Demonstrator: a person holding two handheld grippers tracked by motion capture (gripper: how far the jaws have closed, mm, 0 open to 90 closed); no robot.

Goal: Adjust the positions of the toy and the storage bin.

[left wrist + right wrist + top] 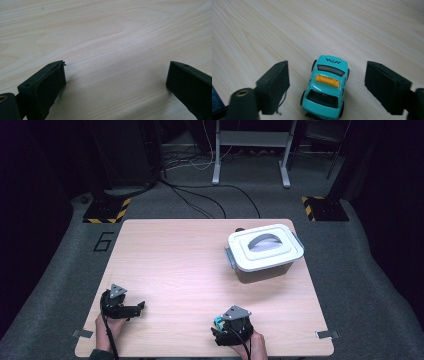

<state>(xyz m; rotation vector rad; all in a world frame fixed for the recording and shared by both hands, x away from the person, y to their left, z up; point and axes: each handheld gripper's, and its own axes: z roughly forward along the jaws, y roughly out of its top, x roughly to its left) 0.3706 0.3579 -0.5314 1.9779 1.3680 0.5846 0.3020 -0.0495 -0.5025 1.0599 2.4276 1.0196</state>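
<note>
Half the toy taxi (325,87) hides under the right gripper (327,82).

The toy car (325,88) is turquoise, with a yellow-orange sign on its roof, a small black-and-white check pattern near one end, dark windows and black wheels. The table (170,260) has a pale wood colour with a soft grain pattern. The box (265,251) has a white lid, a grey handle and a dark body. Both grippers are black.
</note>
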